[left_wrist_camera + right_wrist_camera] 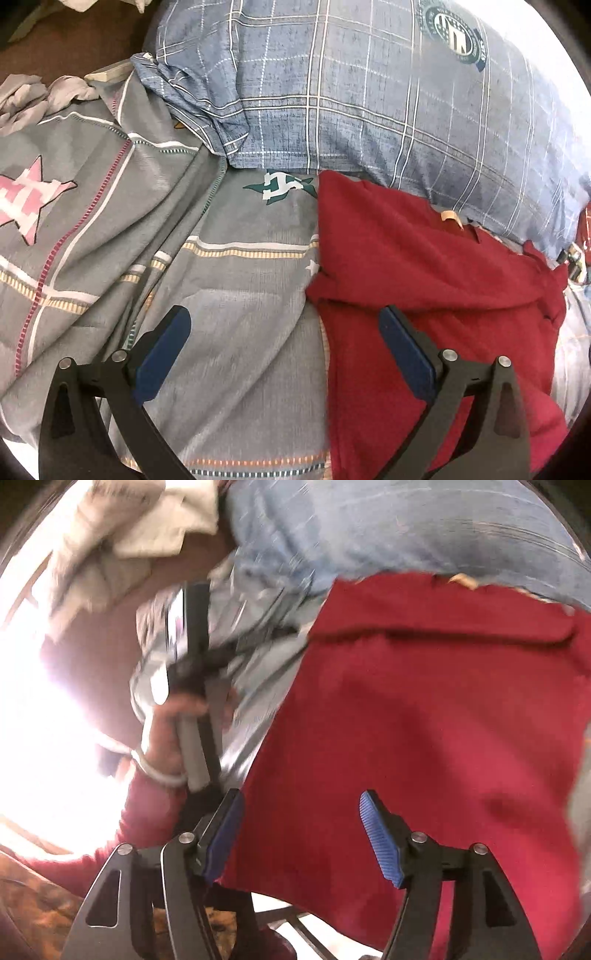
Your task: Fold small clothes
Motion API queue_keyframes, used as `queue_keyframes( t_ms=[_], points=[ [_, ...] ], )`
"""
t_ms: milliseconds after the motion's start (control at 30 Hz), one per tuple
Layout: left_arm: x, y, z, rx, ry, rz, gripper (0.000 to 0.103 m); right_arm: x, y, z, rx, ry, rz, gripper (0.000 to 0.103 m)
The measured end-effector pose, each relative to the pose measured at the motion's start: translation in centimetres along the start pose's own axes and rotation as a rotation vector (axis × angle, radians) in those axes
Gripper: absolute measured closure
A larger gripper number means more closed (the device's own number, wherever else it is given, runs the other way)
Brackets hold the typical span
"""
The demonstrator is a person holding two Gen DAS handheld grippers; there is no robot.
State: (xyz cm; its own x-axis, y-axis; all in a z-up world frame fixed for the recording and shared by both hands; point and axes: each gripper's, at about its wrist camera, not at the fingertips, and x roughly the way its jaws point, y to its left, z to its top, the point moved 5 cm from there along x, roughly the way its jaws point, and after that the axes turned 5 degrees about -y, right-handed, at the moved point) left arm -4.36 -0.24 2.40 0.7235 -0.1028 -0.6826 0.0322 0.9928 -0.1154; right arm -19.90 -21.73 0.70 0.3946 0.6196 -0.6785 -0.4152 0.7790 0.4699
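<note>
blue-padded left gripper (pixel 284 336) and right gripper (pixel 299 834) both stand wide open, holding nothing. the soft red knitted garment (pixel 424 266) lies on the grey striped bedsheet (pixel 236 295), just before the blue checked pillow (pixel 332 110). grabbing one layer only could undo the fold.

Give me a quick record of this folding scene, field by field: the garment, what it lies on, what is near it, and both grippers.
garment: red garment, partly folded, tan neck label showing
surface: grey patterned bedsheet
behind garment: blue checked pillow
left gripper: jaws open, nothing between them, over the garment's left edge
right gripper: jaws open above the red garment, nothing gripped
view quality: right wrist view is motion-blurred
</note>
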Motion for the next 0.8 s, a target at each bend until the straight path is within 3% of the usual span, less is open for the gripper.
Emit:
queue_keyframes(
  t_ms=[233, 333, 400, 533, 667, 700, 800],
  points=[
    [0.7, -0.2, -0.5, -0.007, 0.037, -0.021, 0.001, 7.2, 5.3, -1.6, -0.161, 0.064, -0.097, 0.036],
    [0.5, -0.6, -0.4, 0.027, 0.024, -0.01, 0.001, 9.8, 6.1, -2.6, -0.138, 0.135, -0.093, 0.038],
    [0.4, -0.5, -0.2, 0.041, 0.012, 0.006, 0.001, 10.0, 6.4, -2.6, -0.143, 0.132, -0.115, 0.037],
    [0.4, 0.1, -0.1, 0.018, 0.016, 0.001, 0.001, 8.8, 7.3, -2.0, -0.14, 0.083, -0.08, 0.032],
    [0.1, 0.5, 0.2, -0.003, 0.004, 0.0, 0.001, 11.1, 6.2, -2.3, -0.166, 0.101, -0.198, 0.032],
    [0.2, 0.6, 0.1, -0.003, 0.005, 0.002, 0.001, 11.2, 6.3, -2.3, -0.192, 0.079, -0.208, 0.036],
    [0.3, 1.0, 0.1, -0.013, 0.011, 0.011, 0.001, 11.5, 6.7, -1.8, -0.281, 0.056, -0.292, 0.098]
  ],
)
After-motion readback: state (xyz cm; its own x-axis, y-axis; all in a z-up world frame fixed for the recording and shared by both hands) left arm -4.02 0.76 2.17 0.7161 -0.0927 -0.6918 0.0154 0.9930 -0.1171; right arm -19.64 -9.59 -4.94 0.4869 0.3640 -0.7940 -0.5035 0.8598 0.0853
